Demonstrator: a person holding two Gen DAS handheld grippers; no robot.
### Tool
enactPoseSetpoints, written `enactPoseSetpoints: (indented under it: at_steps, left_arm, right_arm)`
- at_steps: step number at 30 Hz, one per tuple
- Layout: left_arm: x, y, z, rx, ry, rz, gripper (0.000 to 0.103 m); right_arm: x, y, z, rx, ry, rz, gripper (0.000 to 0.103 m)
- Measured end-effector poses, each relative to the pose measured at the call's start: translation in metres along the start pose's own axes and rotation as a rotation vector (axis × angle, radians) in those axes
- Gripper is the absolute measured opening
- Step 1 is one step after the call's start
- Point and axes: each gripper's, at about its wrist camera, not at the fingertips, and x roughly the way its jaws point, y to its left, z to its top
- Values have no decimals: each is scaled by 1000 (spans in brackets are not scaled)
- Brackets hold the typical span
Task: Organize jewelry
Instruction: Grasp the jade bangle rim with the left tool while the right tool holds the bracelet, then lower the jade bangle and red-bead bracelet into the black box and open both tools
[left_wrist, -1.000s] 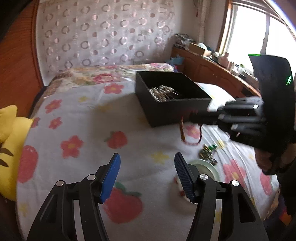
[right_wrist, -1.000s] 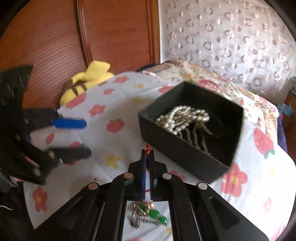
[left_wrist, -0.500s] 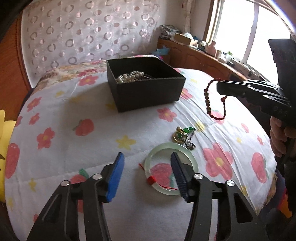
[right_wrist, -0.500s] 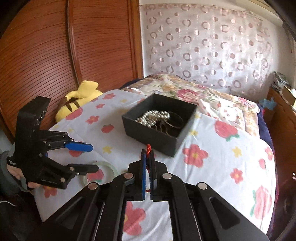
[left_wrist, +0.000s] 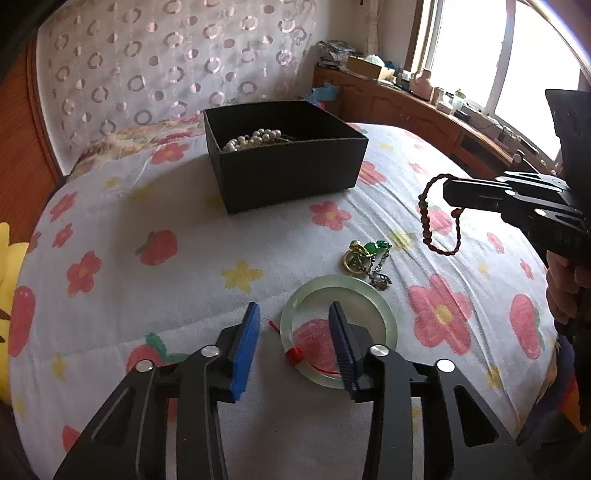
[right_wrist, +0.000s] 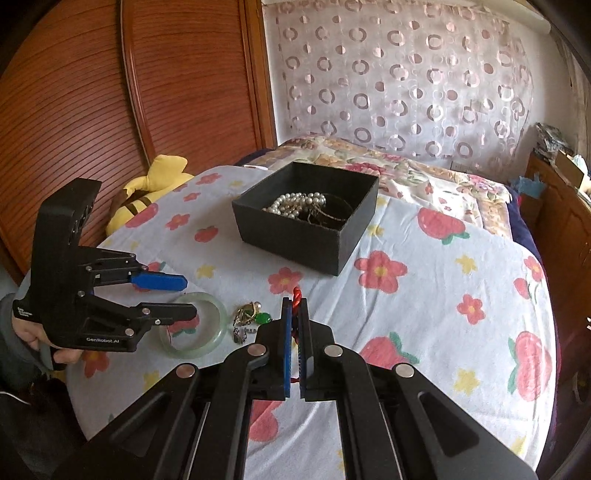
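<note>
A flower-print bedspread (left_wrist: 147, 302) carries a black box (left_wrist: 288, 173) of pearls. The jade bangle (left_wrist: 384, 314) is straddled by the left gripper (left_wrist: 293, 325), whose unclamped jaws have just been closing. A red bead bracelet (left_wrist: 432, 229) is held pinched in the right gripper (right_wrist: 294, 317), above the bed.

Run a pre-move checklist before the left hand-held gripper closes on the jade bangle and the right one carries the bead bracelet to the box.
1. Left hand-held gripper straddles the rim of the jade bangle, jaws just closing, one finger inside the ring, one outside: ok.
2. Pads pressing the bangle: not ok, gaps show.
3. Red cord on the bangle clear of the pads: cannot tell.
4. Right hand-held gripper shut on the bead bracelet, which hangs free above the bedspread: ok.
5. Black box open, room beside the pearl necklace: ok.
6. Green pendant cluster apart from the bangle: cannot tell.
</note>
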Motion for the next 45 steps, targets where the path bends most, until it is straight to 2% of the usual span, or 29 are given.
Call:
enactPoseSetpoints:
  at_steps: [10, 12, 13, 18, 26, 38, 45]
  left_arm:
    - [1, 3, 1, -3, -4, 12, 21]
    - [2, 3, 0, -1, -5, 19, 9]
    - [2, 4, 0, -1, -4, 16, 7]
    - [-3, 4, -1, 2, -12, 1, 7]
    - [-26, -3, 11, 10, -87, -25, 7]
    - [-42, 13, 54, -14, -184, 0, 7]
    - [-37, 31, 82, -43, -222, 26, 7]
  right_arm:
    - [8, 2, -5, 4, 17, 11, 4]
    - [8, 1, -6, 7, 19, 11, 4]
    - [9, 1, -7, 9, 21, 11, 4]
    - [9, 0, -7, 9, 20, 11, 4]
    - [5, 1, 2, -3, -2, 12, 4]
    - [-6, -3, 48, -39, -98, 7, 4]
    - [6, -11, 77, -57, -139, 9, 4]
